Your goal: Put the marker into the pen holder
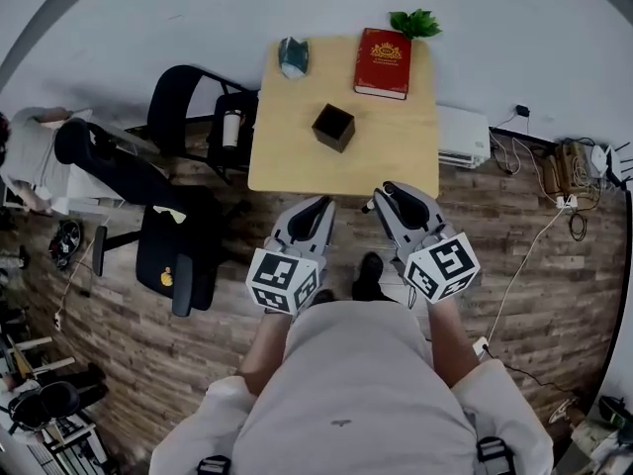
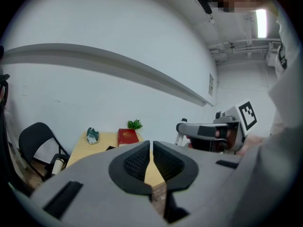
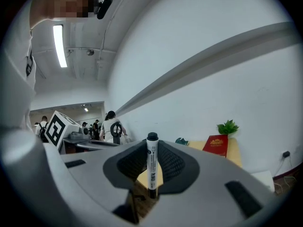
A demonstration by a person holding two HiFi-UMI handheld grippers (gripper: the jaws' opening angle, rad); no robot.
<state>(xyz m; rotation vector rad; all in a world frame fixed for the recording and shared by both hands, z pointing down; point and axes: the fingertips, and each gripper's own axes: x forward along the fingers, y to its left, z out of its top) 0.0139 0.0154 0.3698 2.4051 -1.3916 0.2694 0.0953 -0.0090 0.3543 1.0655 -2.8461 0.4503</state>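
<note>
From the head view, both grippers are held up in front of the person's body, above the wood-plank floor point(image 1: 554, 265) and short of the worktop point(image 1: 287, 156). The left gripper point(image 1: 318, 209) and right gripper point(image 1: 393, 194) sit side by side, near each other and apart. The black pen holder point(image 1: 333, 127) stands upright near the middle of the worktop. At the far edge are a red book point(image 1: 383, 62), a green plant point(image 1: 415, 23) and a small teal object point(image 1: 293, 55). A black chair point(image 1: 193, 117) stands to the left. What the grippers hold is too small to tell here.

The left gripper view settles its state: the left gripper point(image 2: 151, 145) is clenched to a thin slit with nothing between its jaws. Beyond it lie the worktop point(image 2: 102, 142), the book point(image 2: 128, 137) and the right gripper point(image 2: 213, 131).

The right gripper view alone shows the marker point(image 3: 152, 167). It stands upright, cap up, and the right gripper point(image 3: 151, 150) is clamped on it from both sides. The book point(image 3: 216, 144) and plant point(image 3: 228, 126) show off to the right.
</note>
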